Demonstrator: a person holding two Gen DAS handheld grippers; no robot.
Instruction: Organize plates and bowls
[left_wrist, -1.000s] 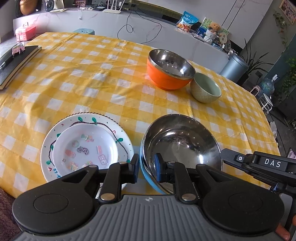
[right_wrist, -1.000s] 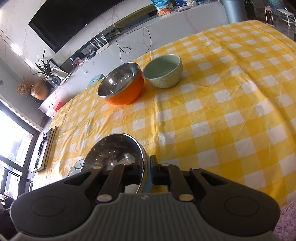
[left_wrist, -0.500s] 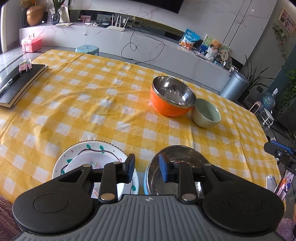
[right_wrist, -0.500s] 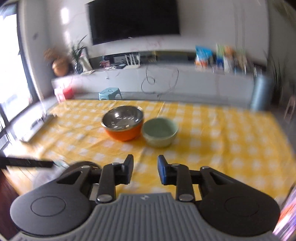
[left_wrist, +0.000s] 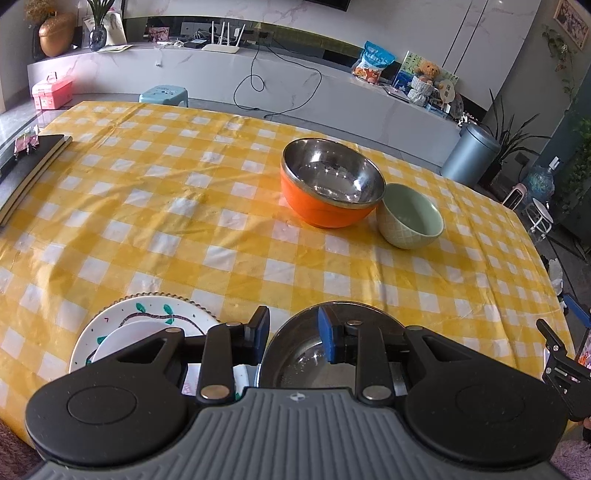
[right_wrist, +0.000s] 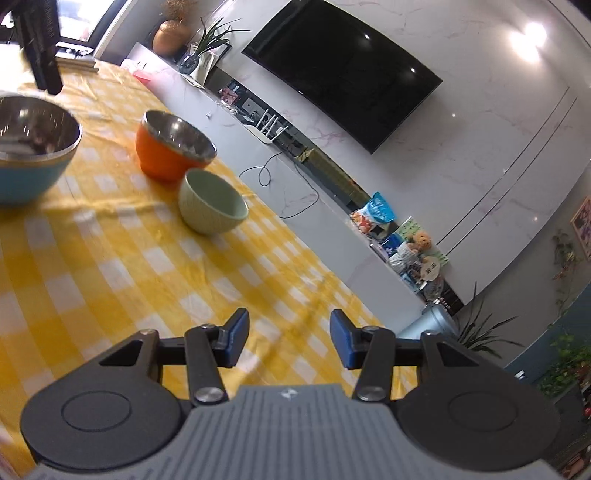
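A: While the right claw (right_wrist: 289, 339) is opening on nothing, where are the bowls?
B: Blue bowl (right_wrist: 26, 155), orange bowl (right_wrist: 173, 147), green bowl (right_wrist: 212, 203) on the surface (right_wrist: 122, 273); left claw (left_wrist: 292, 334) spread, empty.

Marble wall (right_wrist: 461, 155), black television (right_wrist: 340, 70), long white counter (left_wrist: 295, 88)

Daylit room, bright overall. Left wrist view sharp; soft glare on the yellow checked tablecloth (left_wrist: 177, 206) and highlights inside the orange steel bowl (left_wrist: 330, 181). Right wrist view tilted, slight motion blur over the near cloth; window (right_wrist: 85, 18) blown out at upper left, ceiling-light reflection on the marble wall (right_wrist: 532, 33). Strong fisheye bending at the edges of both views. Shadows soft, short.
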